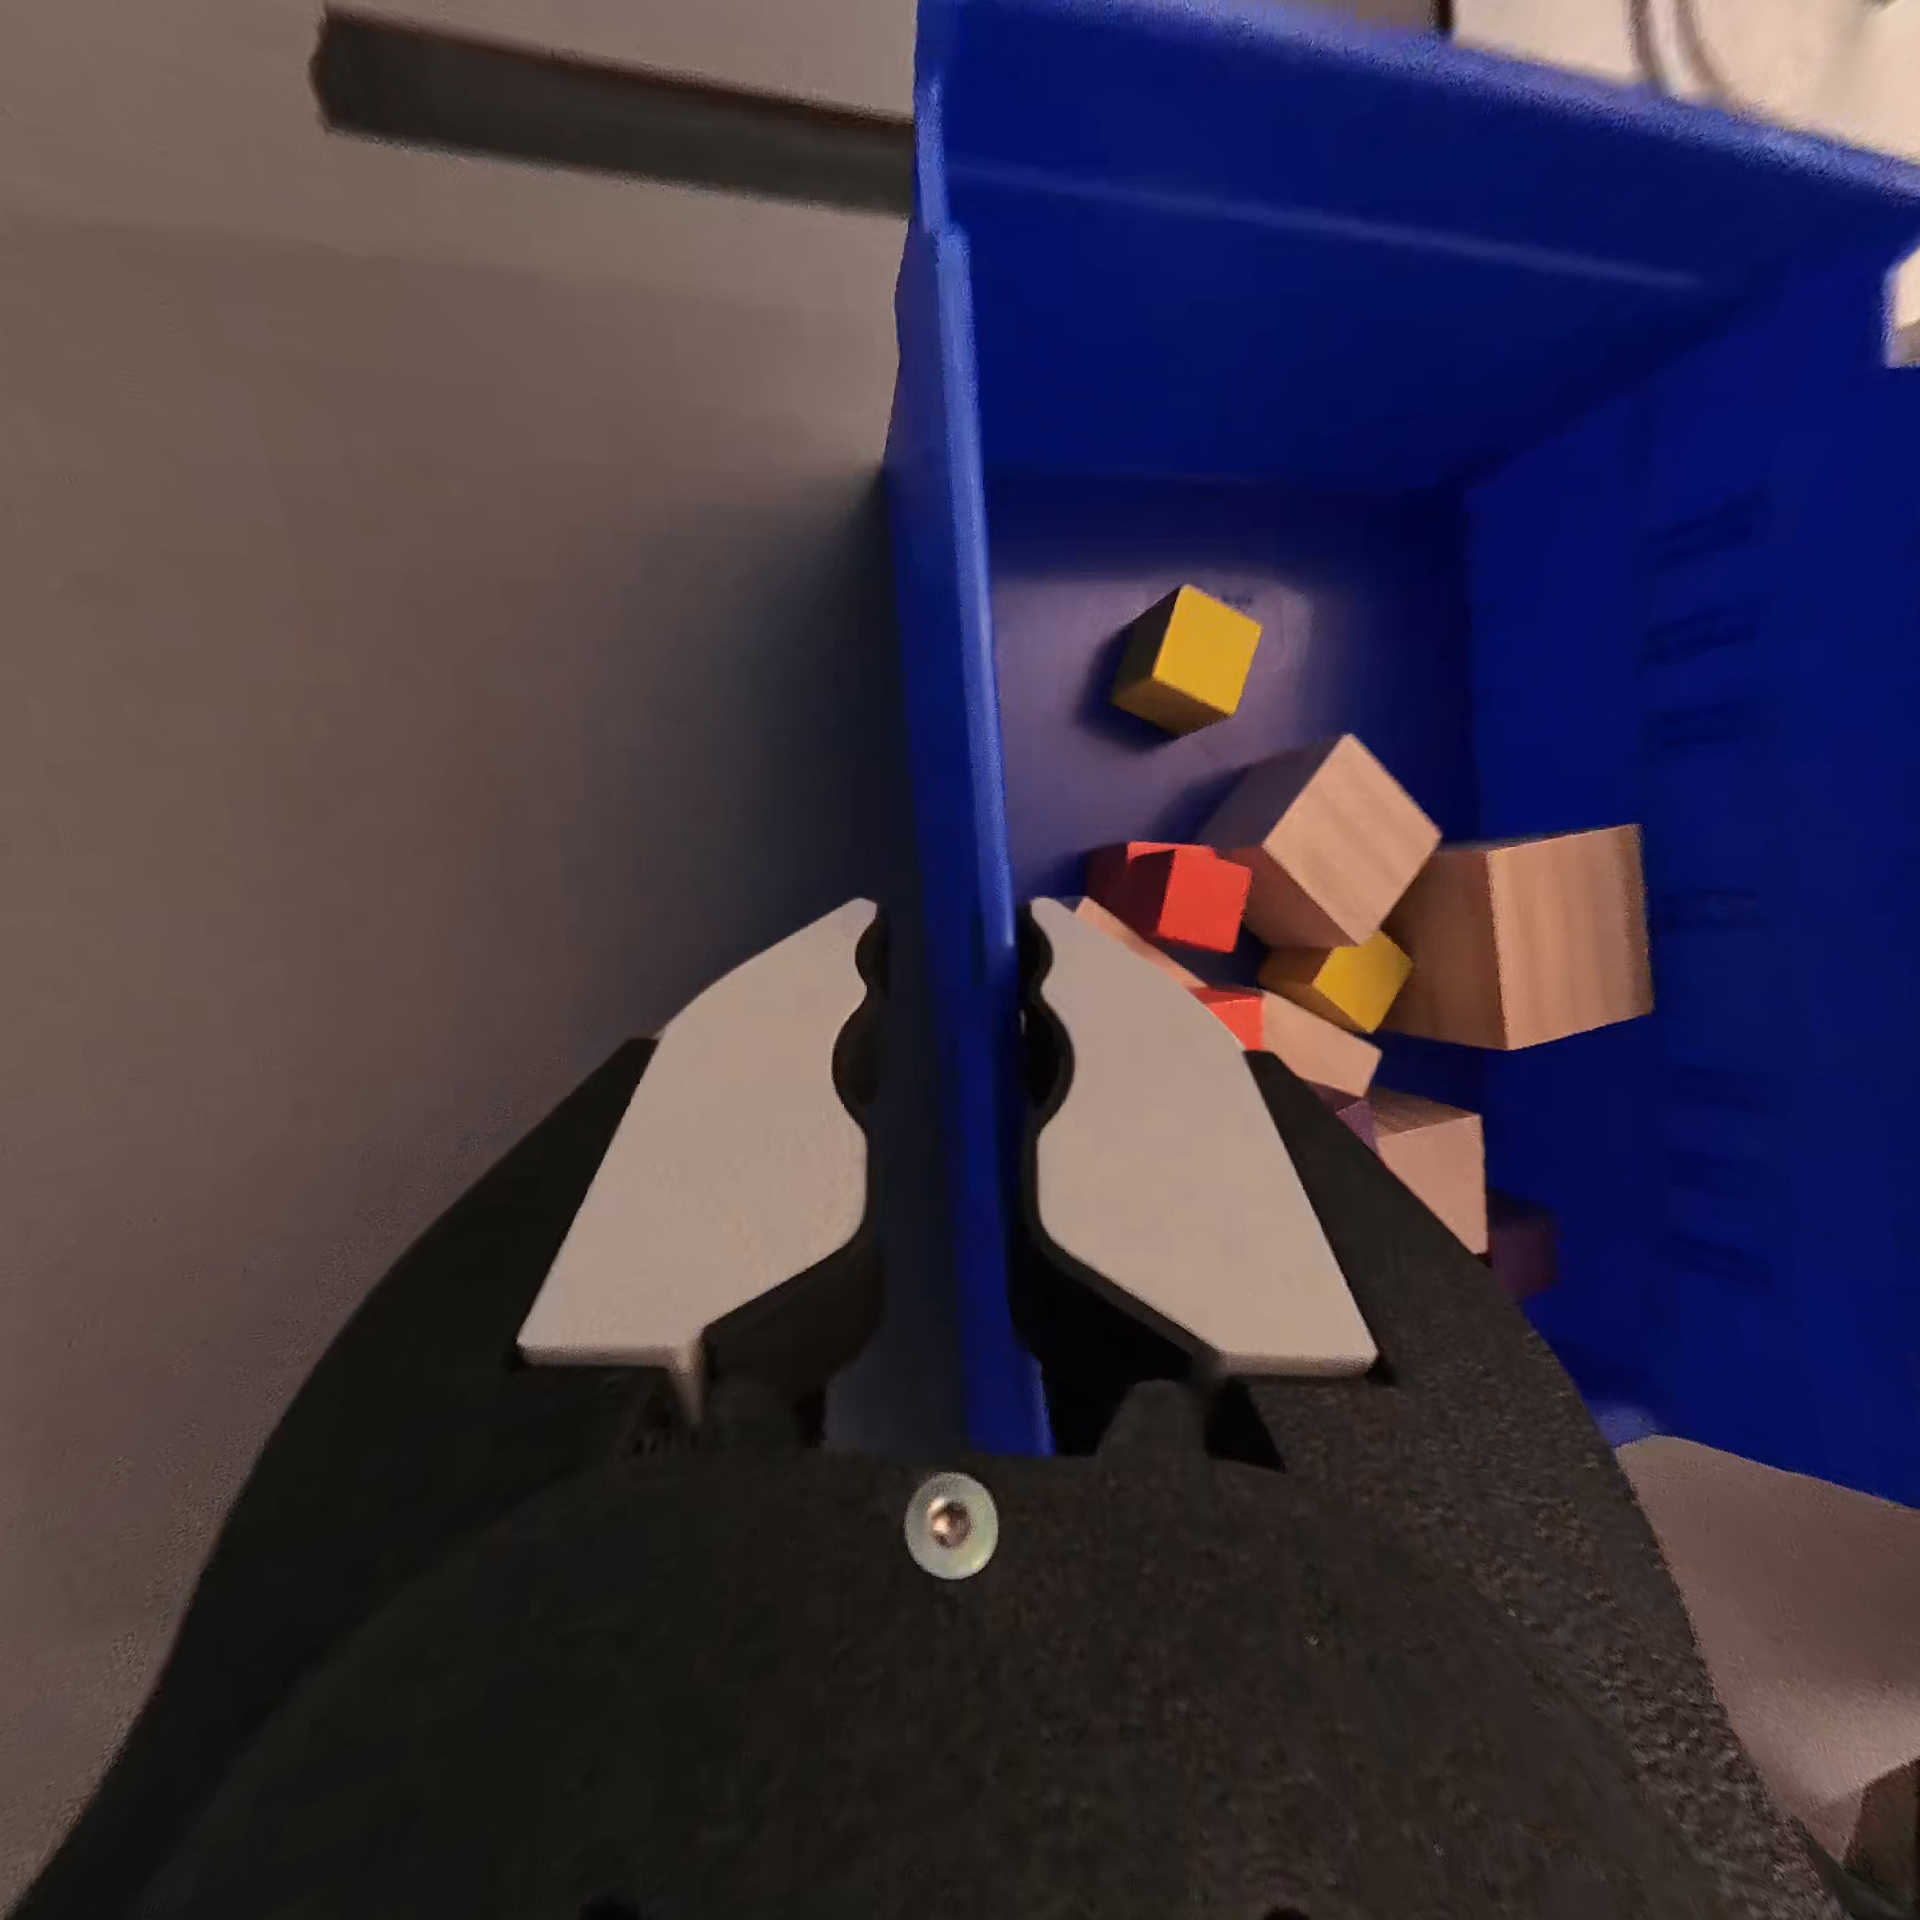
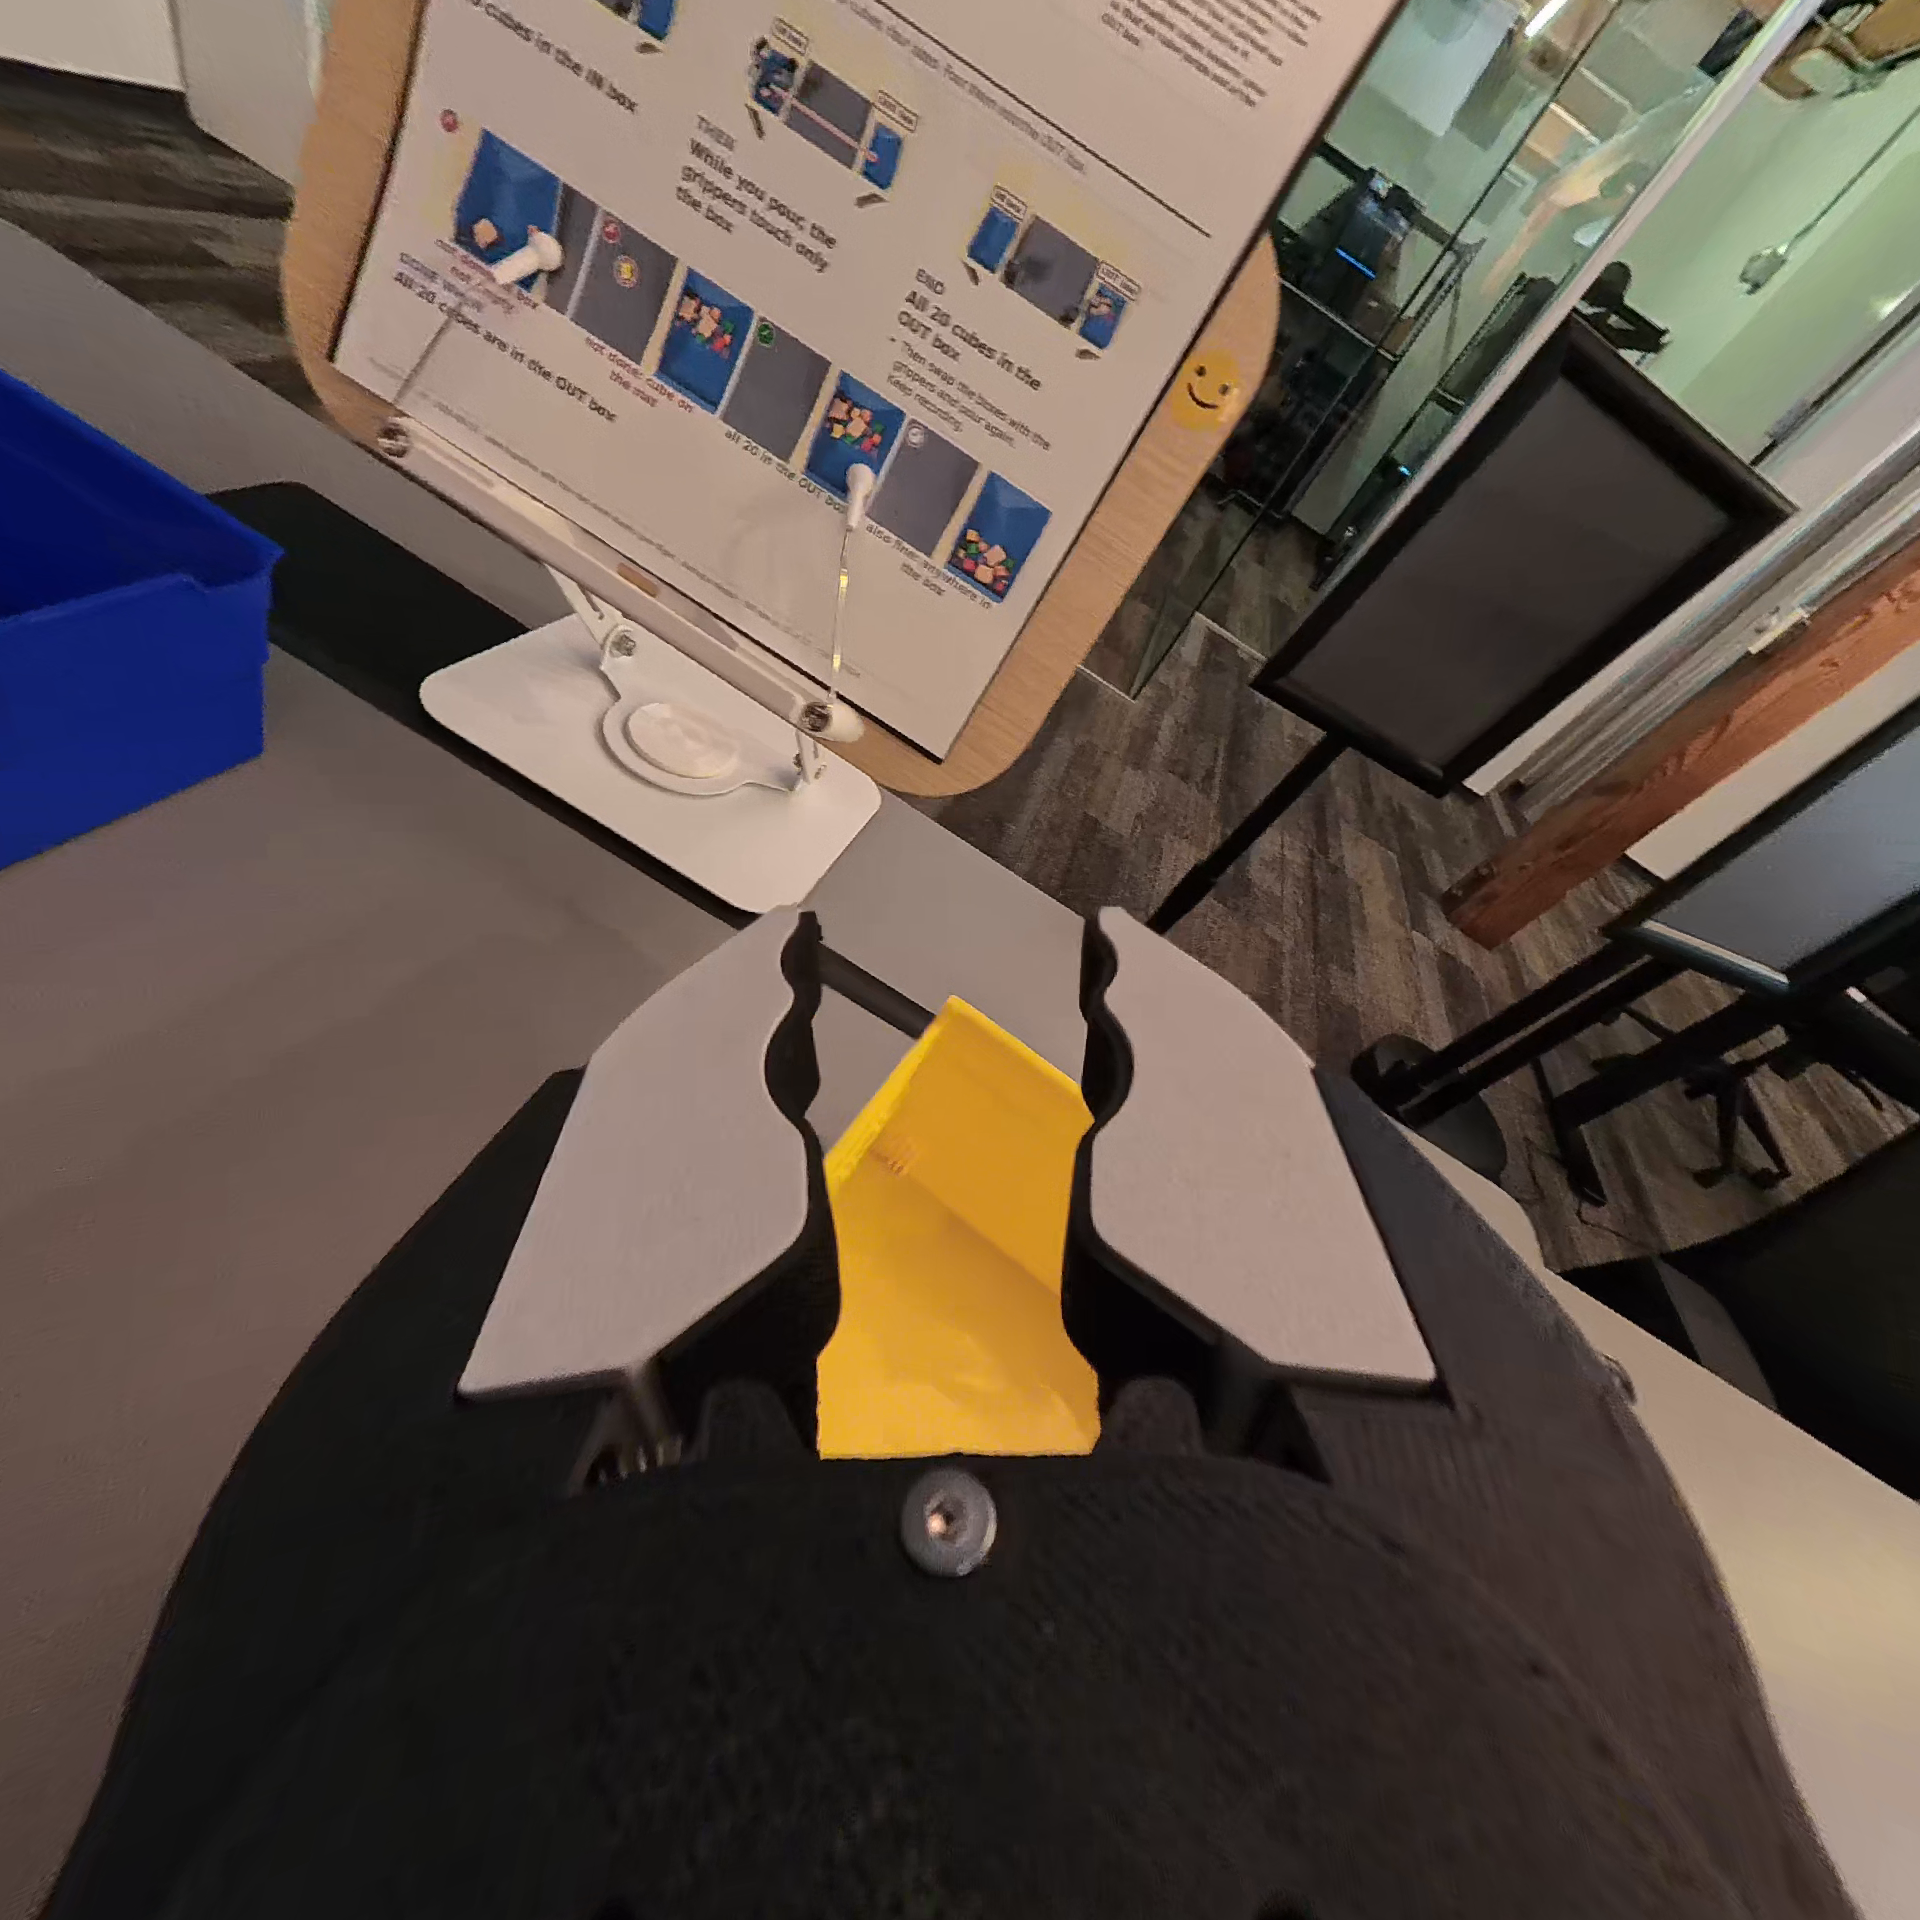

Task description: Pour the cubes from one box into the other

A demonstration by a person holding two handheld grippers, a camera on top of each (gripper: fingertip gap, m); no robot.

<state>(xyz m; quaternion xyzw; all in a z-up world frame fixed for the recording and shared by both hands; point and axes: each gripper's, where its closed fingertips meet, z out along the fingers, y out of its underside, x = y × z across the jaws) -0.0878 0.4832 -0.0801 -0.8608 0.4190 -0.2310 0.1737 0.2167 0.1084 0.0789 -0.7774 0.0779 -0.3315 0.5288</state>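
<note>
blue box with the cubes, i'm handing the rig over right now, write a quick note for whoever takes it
Left hand-held gripper: shut on the side wall of the blue box, which is tipped steeply.
Cubes: still inside that box, tumbling toward its low end; yellow, red, purple and plain wood ones show.
Right hand-held gripper: open, holding nothing, with a yellow piece between its fingers.
Second blue box: sits on the grey table, inside not visible.
Done: box lifted and tilted. Left: finish the pour into the other box.

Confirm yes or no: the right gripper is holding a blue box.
No: the right gripper is open, with a yellow piece between its fingers.
</note>
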